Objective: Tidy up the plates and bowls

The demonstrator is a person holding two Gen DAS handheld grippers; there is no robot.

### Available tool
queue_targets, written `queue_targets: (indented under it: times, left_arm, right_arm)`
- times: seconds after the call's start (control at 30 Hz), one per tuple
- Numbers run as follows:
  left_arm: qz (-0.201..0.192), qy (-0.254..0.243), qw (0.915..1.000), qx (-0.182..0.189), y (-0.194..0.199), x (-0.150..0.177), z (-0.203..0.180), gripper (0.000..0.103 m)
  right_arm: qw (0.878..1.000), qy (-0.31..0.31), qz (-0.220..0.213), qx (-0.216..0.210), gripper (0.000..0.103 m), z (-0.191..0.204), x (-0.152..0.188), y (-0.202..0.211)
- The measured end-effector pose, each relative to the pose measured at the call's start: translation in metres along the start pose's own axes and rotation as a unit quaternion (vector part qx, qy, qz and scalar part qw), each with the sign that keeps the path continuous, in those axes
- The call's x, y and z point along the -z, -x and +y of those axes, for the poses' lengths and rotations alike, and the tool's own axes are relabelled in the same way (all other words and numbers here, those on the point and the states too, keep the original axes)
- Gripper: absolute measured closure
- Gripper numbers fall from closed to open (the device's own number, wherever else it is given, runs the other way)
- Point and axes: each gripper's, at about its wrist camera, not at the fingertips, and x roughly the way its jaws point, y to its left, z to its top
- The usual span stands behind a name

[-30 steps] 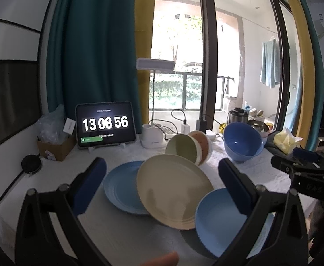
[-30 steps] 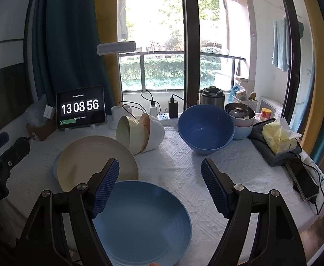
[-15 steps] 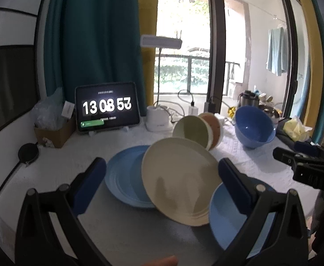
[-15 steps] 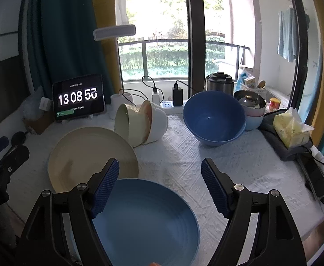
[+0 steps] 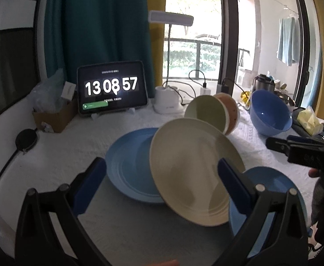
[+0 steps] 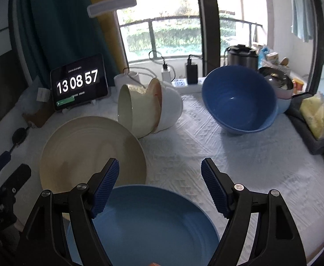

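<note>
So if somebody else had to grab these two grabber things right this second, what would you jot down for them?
Left gripper: open, holding nothing, over the plates.
Right gripper: open, holding nothing, above the near blue plate.
Cream plate leans tilted, overlapping the flat blue plate and the near blue one.
Nested small bowls lie tipped on their side; the big blue bowl sits tilted further right.
Done: nothing is stacked yet.
Left: probably stack the three plates, then right and nest the bowls.
</note>
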Motion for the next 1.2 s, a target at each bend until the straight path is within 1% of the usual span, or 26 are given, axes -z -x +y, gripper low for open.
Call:
queue_targets:
  times: [0.13, 0.2, 0.23, 0.27, 0.4, 0.5, 0.53, 0.57, 0.6, 0.67, 0.7, 0.83, 0.87, 0.9, 0.93, 0.97, 1.03, 1.07, 1.1, 1.13, 1.17, 1.2]
  left_arm:
    - [0.015, 0.004, 0.9999, 0.005, -0.014, 0.002, 0.000, 0.002]
    - [0.027, 0.008, 0.9995, 0.011, -0.023, 0.004, 0.000, 0.003]
    - [0.032, 0.010, 0.9993, 0.014, -0.026, 0.004, 0.001, 0.005]
    - [0.039, 0.013, 0.9990, 0.016, -0.030, 0.005, 0.001, 0.011]
    - [0.055, 0.019, 0.9980, 0.022, -0.043, 0.007, 0.005, 0.016]
    - [0.067, 0.021, 0.9972, 0.026, -0.050, 0.009, 0.006, 0.026]
    - [0.072, 0.022, 0.9968, 0.028, -0.052, 0.009, 0.006, 0.034]
    - [0.076, 0.023, 0.9965, 0.028, -0.055, 0.010, 0.005, 0.040]
    - [0.081, 0.023, 0.9960, 0.029, -0.058, 0.011, 0.005, 0.042]
    - [0.088, 0.024, 0.9954, 0.030, -0.061, 0.013, 0.005, 0.050]
    - [0.091, 0.025, 0.9952, 0.027, -0.063, 0.014, 0.005, 0.051]
    - [0.099, 0.030, 0.9943, 0.025, -0.069, 0.017, 0.006, 0.062]
    - [0.101, 0.031, 0.9941, 0.024, -0.070, 0.017, 0.006, 0.064]
    - [0.102, 0.032, 0.9940, 0.022, -0.071, 0.017, 0.006, 0.064]
    - [0.103, 0.033, 0.9939, 0.021, -0.071, 0.017, 0.007, 0.065]
    - [0.105, 0.035, 0.9937, 0.020, -0.072, 0.018, 0.007, 0.066]
    - [0.104, 0.035, 0.9937, 0.021, -0.072, 0.018, 0.008, 0.068]
    - [0.103, 0.034, 0.9939, 0.020, -0.071, 0.018, 0.007, 0.071]
    - [0.102, 0.033, 0.9941, 0.021, -0.070, 0.017, 0.007, 0.072]
    - [0.099, 0.032, 0.9943, 0.020, -0.069, 0.017, 0.006, 0.073]
    - [0.099, 0.034, 0.9944, 0.018, -0.069, 0.016, 0.007, 0.073]
    - [0.098, 0.037, 0.9943, 0.017, -0.069, 0.017, 0.008, 0.073]
  right_arm:
    - [1.000, 0.002, 0.026, -0.008, 0.024, 0.002, -0.009, -0.021]
    - [0.999, 0.006, 0.033, -0.008, 0.024, 0.004, -0.014, -0.031]
    - [0.999, 0.008, 0.035, -0.008, 0.024, 0.003, -0.016, -0.035]
    - [0.999, 0.009, 0.037, -0.009, 0.024, 0.004, -0.017, -0.038]
    - [0.998, 0.010, 0.053, -0.016, 0.024, 0.009, -0.020, -0.054]
    - [0.997, 0.010, 0.068, -0.025, 0.024, 0.012, -0.020, -0.063]
    - [0.997, 0.009, 0.073, -0.029, 0.024, 0.014, -0.020, -0.067]
    - [0.996, 0.007, 0.079, -0.032, 0.024, 0.015, -0.020, -0.070]
    - [0.996, 0.006, 0.086, -0.034, 0.024, 0.017, -0.020, -0.074]
    - [0.994, 0.005, 0.099, -0.037, 0.024, 0.017, -0.020, -0.081]
    - [0.994, 0.003, 0.106, -0.039, 0.024, 0.018, -0.020, -0.084]
    - [0.990, 0.001, 0.133, -0.049, 0.024, 0.022, -0.018, -0.098]
    - [0.989, 0.001, 0.138, -0.049, 0.026, 0.023, -0.018, -0.101]
    - [0.988, 0.000, 0.144, -0.051, 0.031, 0.023, -0.017, -0.103]
    - [0.987, -0.001, 0.152, -0.053, 0.033, 0.023, -0.016, -0.107]
    - [0.986, -0.001, 0.157, -0.055, 0.037, 0.023, -0.015, -0.109]
    - [0.984, 0.008, 0.165, -0.065, 0.047, 0.026, -0.012, -0.113]
    - [0.983, 0.012, 0.169, -0.068, 0.055, 0.028, -0.011, -0.115]
    - [0.983, 0.016, 0.166, -0.073, 0.062, 0.030, -0.011, -0.115]
    - [0.983, 0.019, 0.164, -0.075, 0.067, 0.032, -0.011, -0.114]
    - [0.984, 0.025, 0.161, -0.074, 0.069, 0.035, -0.011, -0.113]
    - [0.985, 0.030, 0.156, -0.068, 0.069, 0.036, -0.012, -0.112]
